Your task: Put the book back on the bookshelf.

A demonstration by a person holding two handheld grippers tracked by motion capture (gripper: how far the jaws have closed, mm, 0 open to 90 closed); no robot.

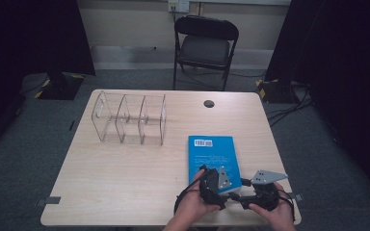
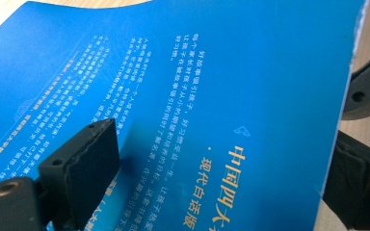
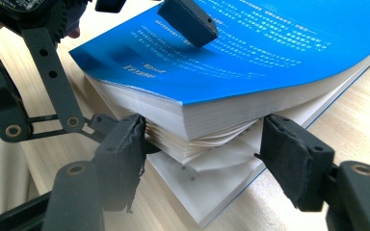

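A thick blue paperback book (image 1: 211,156) lies at the table's near right part, back cover up with a barcode at its far end. Its near end is lifted, pages fanning apart above the bottom leaves

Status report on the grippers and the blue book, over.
Left gripper pad on blue book cover. Right gripper open at lifted page edge. Nothing in the way.

This looks like a lab or recording room. Beyond the left gripper (image 1: 215,182) a bare wooden table (image 1: 125,168) stands on grey carpet, with a folding chair (image 1: 204,45), dark curtains and taped floor cables (image 1: 289,108) farther off.
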